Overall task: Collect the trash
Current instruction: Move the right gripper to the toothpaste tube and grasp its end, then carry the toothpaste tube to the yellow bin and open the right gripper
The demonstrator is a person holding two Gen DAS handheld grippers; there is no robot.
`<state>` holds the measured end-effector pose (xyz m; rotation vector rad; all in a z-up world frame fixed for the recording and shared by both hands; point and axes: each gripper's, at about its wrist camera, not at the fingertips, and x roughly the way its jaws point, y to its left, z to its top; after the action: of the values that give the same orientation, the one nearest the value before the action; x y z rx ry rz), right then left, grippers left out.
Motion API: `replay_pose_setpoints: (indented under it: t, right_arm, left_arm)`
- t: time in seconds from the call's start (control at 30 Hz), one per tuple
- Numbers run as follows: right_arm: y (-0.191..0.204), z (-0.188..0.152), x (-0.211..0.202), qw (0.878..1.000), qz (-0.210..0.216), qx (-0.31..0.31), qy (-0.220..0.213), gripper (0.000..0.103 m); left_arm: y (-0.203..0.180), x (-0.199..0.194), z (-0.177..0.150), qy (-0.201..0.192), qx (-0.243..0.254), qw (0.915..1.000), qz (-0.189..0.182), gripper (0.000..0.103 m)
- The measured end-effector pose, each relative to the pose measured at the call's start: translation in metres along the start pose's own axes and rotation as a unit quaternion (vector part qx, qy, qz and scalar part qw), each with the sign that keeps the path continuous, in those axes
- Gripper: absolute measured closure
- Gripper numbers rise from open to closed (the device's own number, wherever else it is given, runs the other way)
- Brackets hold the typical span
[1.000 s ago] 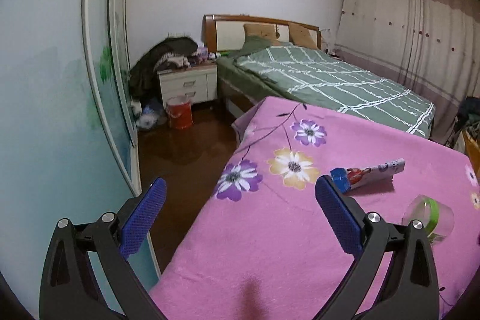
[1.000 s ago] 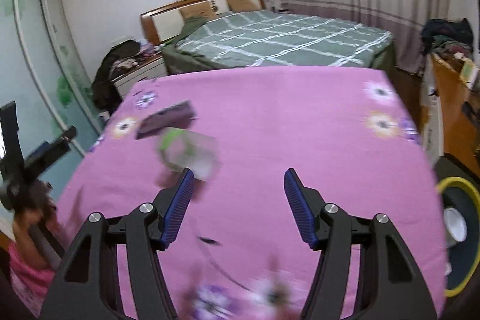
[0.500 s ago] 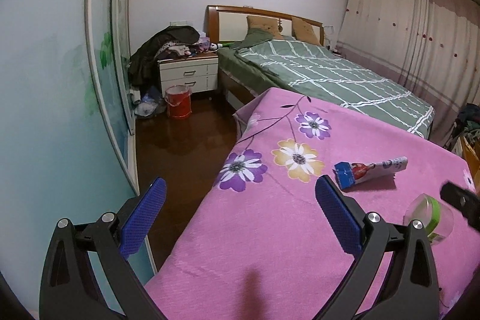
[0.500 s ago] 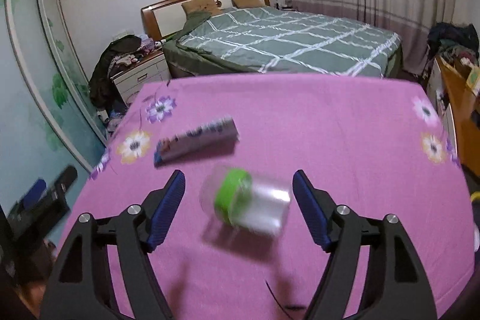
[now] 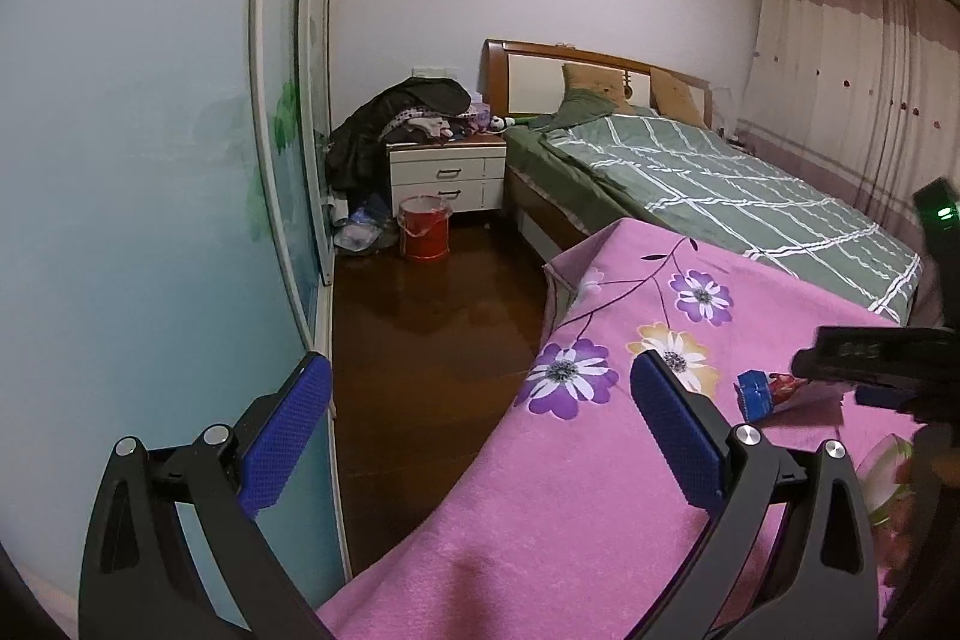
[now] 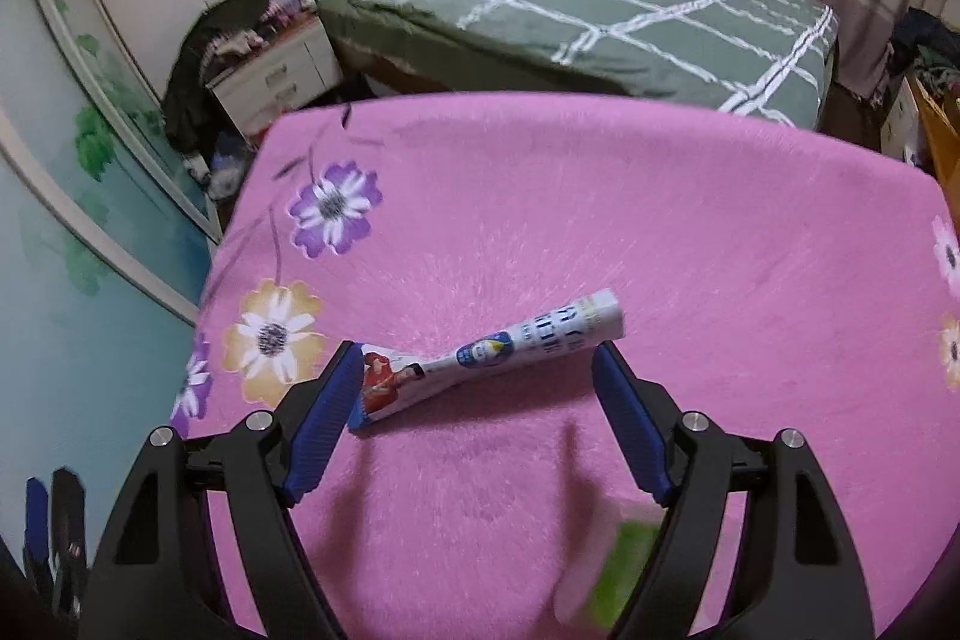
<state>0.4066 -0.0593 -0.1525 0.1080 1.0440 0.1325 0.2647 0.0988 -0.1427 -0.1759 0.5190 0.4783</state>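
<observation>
White printed wrapper point(image 6: 492, 355) lies between the spread right claw point(image 6: 474, 394) (nothing gripped).

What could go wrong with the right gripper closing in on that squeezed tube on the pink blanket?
1. The tube lies diagonally across the open right gripper, one end already against the left pad; closing may pinch only that flat end, or just push it.
2. The soft pink blanket could bunch into the grip.
3. The clear green-banded container beside the right finger could get knocked.
</observation>
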Motion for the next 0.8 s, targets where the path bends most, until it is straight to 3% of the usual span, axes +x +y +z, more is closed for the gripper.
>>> replay_pose_setpoints:
  t: [0.23,0.47,0.63,0.8]
  right_arm:
    - [0.006,0.005,0.028,1.000,0.009,0.012,0.011,0.041]
    - [0.018,0.017,0.029,0.999,0.033,-0.009,0.008,0.086]
    - [0.017,0.009,0.015,0.999,0.049,-0.021,-0.007,0.090]
    - [-0.003,-0.008,-0.025,0.996,0.074,-0.023,-0.041,0.090]
  left_arm:
    - [0.005,0.003,0.000,0.012,-0.011,0.9999,-0.006,0.005]
    - [0.004,0.006,-0.001,0.012,0.000,0.9999,-0.005,0.005]
    - [0.002,0.006,-0.002,0.014,0.001,0.9999,-0.006,0.005]
    - [-0.001,0.006,-0.002,0.014,0.005,0.9999,-0.008,0.005]
